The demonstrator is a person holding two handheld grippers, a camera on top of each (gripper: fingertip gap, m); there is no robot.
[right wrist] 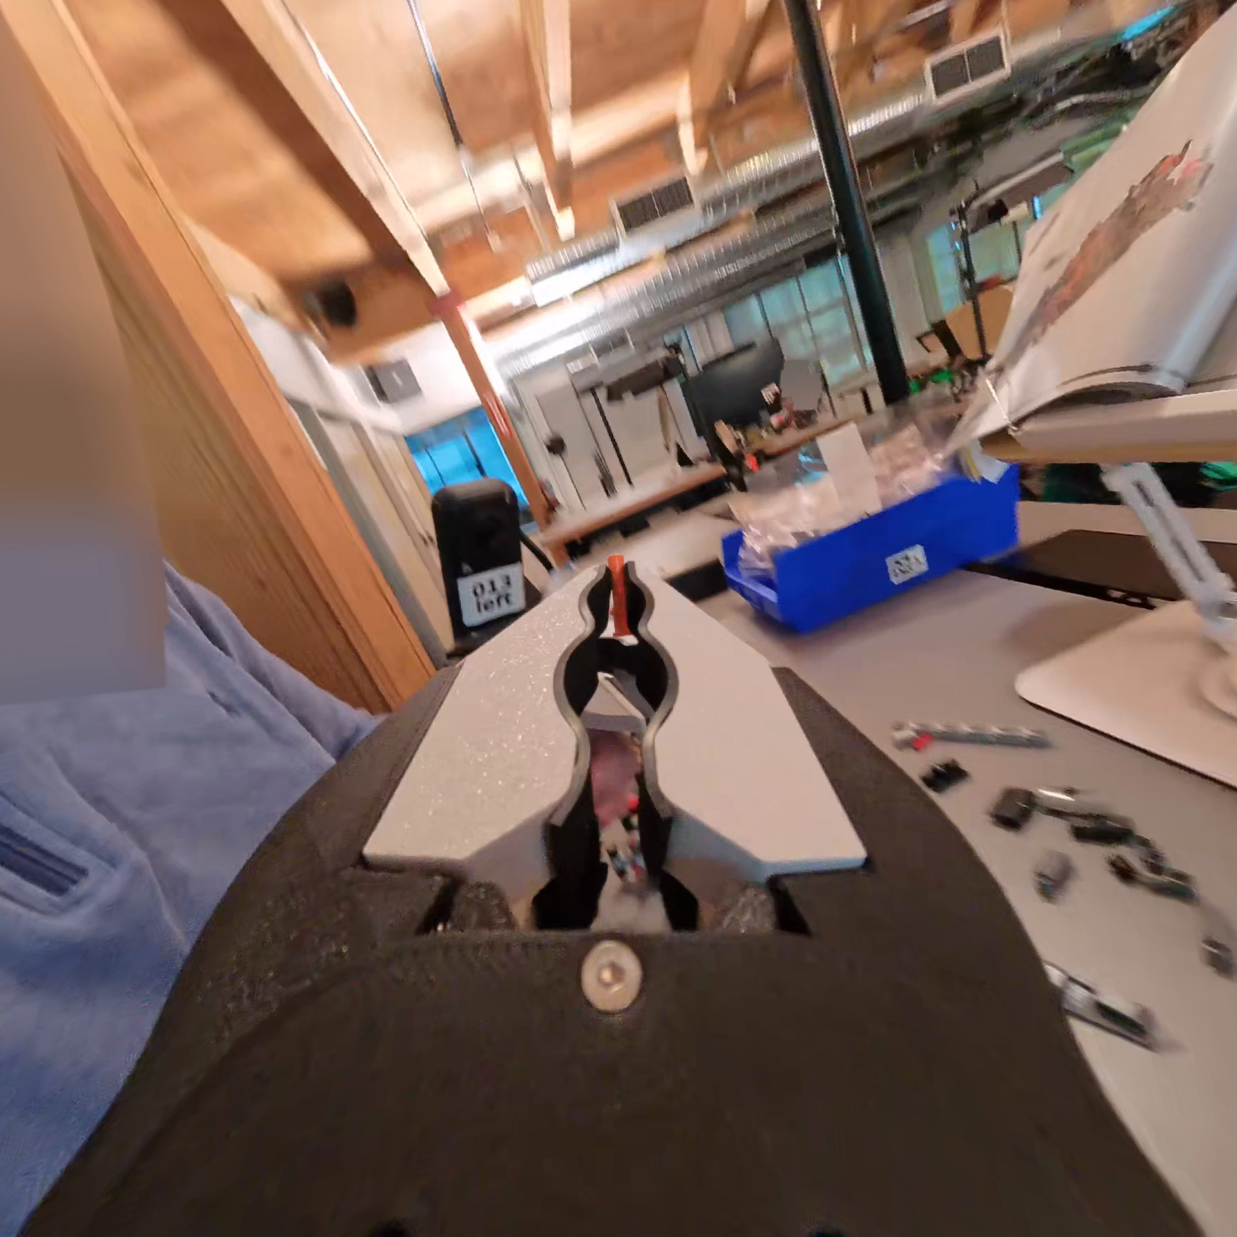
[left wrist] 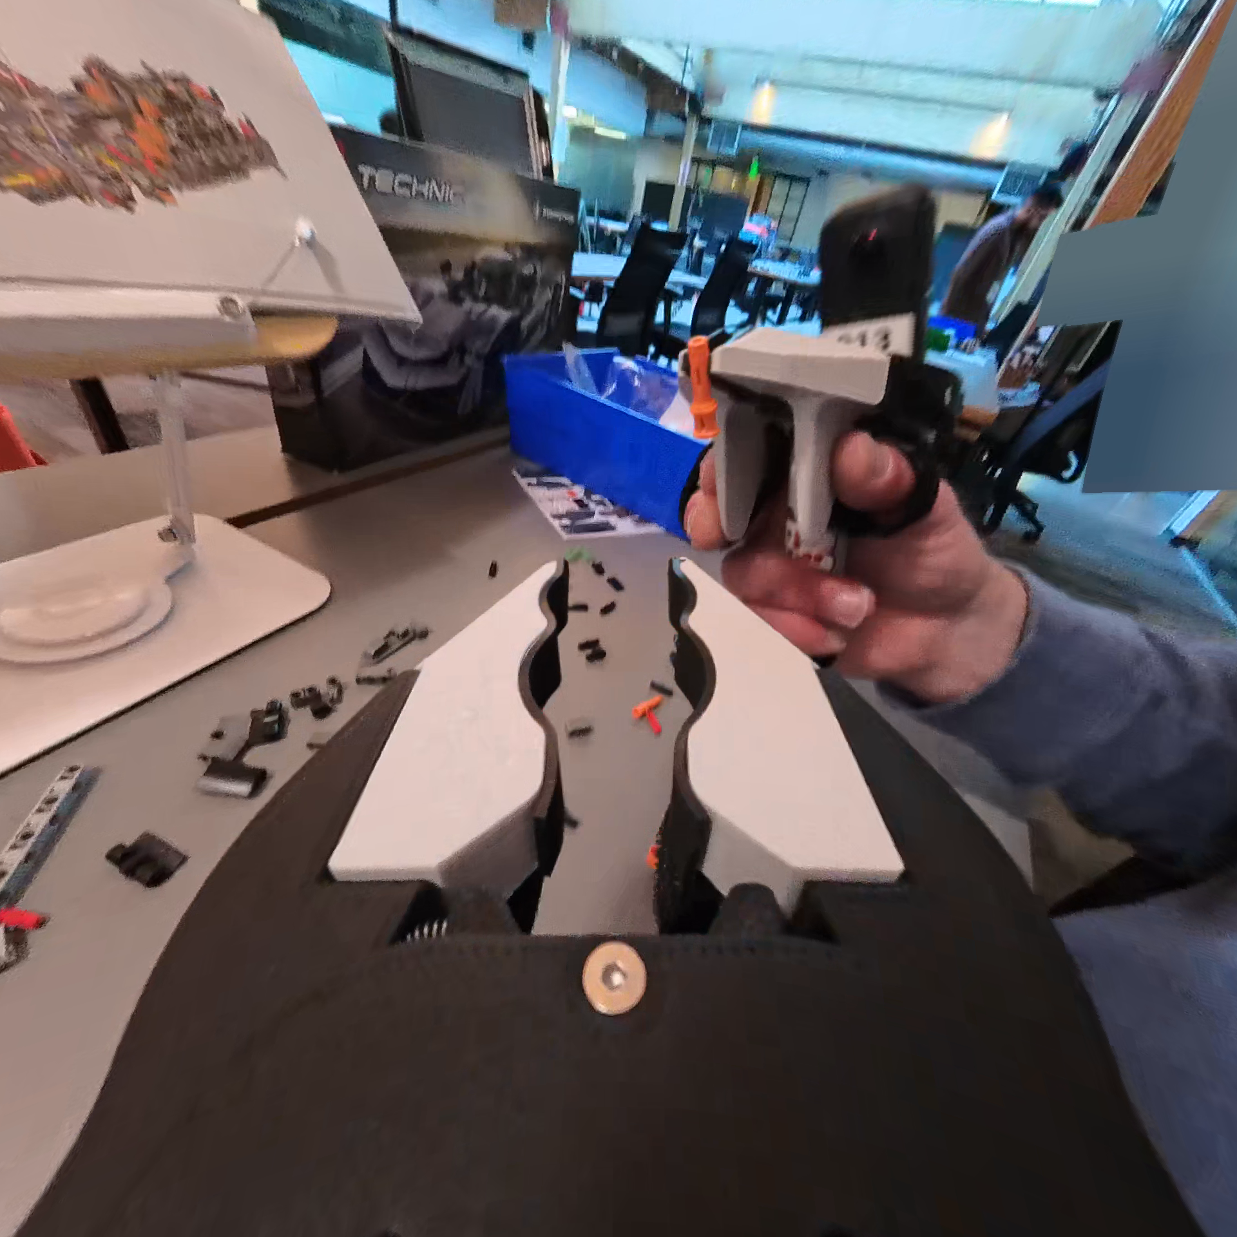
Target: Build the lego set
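My right gripper (right wrist: 619,606) is shut on a small orange pin (right wrist: 617,599), which stands upright between its tips, raised off the table. The left wrist view shows that gripper (left wrist: 709,395) held in a hand at the right, with the orange pin (left wrist: 701,387) at its tip. My left gripper (left wrist: 617,575) is open and empty, low over the grey table (left wrist: 428,535). Small black Lego pieces (left wrist: 592,649) and an orange piece (left wrist: 648,711) lie on the table between and beyond its fingers. More dark pieces (left wrist: 261,729) lie to the left.
An open instruction booklet (left wrist: 134,167) rests on a white stand (left wrist: 174,602) at the left. A dark set box (left wrist: 455,281) and a blue bin (left wrist: 589,428) holding plastic bags stand behind. A printed sheet (left wrist: 575,509) lies by the bin. Loose pieces (right wrist: 1098,837) lie right of my right gripper. Tip to tip, the grippers are about 6 cm apart. The orange piece (left wrist: 648,711) sits 20 cm or so from the ends of my left fingers.
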